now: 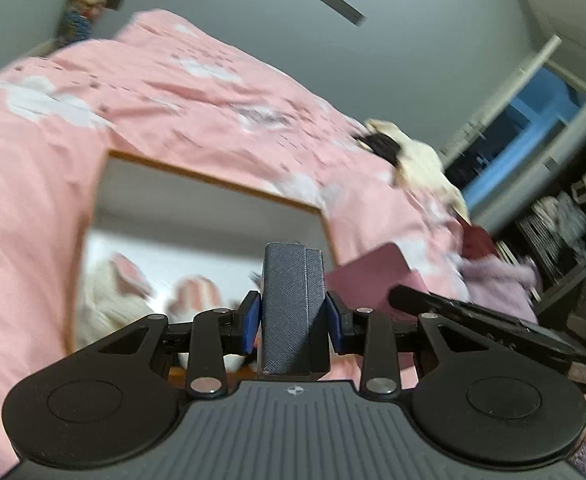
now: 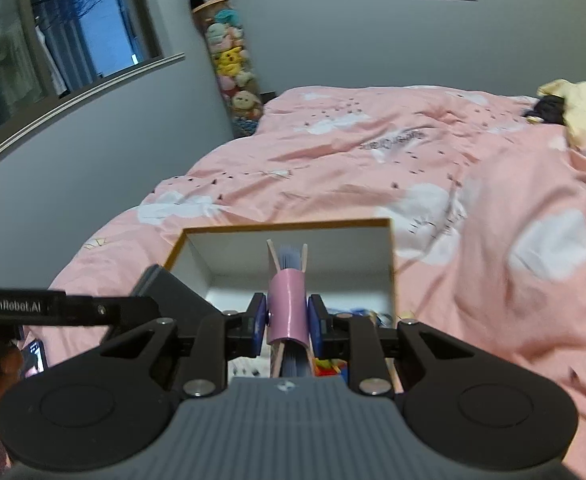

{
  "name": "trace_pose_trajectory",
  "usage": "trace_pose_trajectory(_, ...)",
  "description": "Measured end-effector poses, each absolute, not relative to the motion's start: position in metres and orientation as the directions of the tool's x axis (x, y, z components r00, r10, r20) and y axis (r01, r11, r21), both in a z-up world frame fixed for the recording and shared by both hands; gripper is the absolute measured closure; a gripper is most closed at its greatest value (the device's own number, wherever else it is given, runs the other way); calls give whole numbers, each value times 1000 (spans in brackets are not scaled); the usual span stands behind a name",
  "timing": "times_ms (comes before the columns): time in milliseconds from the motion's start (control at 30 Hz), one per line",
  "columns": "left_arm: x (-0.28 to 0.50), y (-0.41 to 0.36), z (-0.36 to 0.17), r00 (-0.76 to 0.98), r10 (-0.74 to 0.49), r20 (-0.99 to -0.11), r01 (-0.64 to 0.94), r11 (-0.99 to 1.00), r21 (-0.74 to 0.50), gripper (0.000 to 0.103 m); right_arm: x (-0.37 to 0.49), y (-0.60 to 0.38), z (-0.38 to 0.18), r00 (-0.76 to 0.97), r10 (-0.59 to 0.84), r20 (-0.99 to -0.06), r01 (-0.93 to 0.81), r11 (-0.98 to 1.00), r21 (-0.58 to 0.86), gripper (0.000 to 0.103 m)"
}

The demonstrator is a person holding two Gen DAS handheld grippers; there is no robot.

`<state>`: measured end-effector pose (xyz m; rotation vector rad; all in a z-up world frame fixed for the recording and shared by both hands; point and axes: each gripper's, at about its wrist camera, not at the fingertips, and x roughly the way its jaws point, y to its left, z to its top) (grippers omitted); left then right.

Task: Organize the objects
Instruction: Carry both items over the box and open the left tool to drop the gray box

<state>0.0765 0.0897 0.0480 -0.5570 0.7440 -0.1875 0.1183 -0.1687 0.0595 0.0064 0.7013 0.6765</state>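
Left wrist view: left gripper (image 1: pixel 293 318) closed on a dark grey textured case (image 1: pixel 289 312), blue pads (image 1: pixel 252 322) pressed against its two sides, case standing upright between them. Beyond it, an open white box with tan rim (image 1: pixel 213 178) resting on a pink bedspread (image 1: pixel 197 92); soft pink-and-white items (image 1: pixel 197 294) blurred inside the box. At right, the other tool's black body (image 1: pixel 489 322) with a mauve flat object (image 1: pixel 377 280) ahead of it.

Right wrist view: right gripper (image 2: pixel 287 318) clamped on a pink-covered notebook (image 2: pixel 287 308), spine band toward the camera, page edges visible above and below the pads. Notebook held over the same open box (image 2: pixel 289 224), above its interior. At left, the left tool's black arm with white lettering (image 2: pixel 17 305) and the dark grey case (image 2: pixel 173 284) seen edge-on near the box's left wall. In background, a cream garment (image 2: pixel 581 110) on the bedspread (image 2: pixel 373 152) and a tall tube of plush toys (image 2: pixel 233 64) against the wall.
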Motion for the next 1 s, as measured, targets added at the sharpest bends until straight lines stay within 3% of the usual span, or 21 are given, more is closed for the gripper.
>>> trace_pose_trajectory(367,158,150,9,719,-219,-659,-197,845,-496,64,181,-98,28,496,567,-658,-625,759,182,80)
trace_pose_trajectory(1000,221,133,-55,661,-185,-727,-126,928,-350,64,231,-66,-15,437,545,-716,-608,765,211,80)
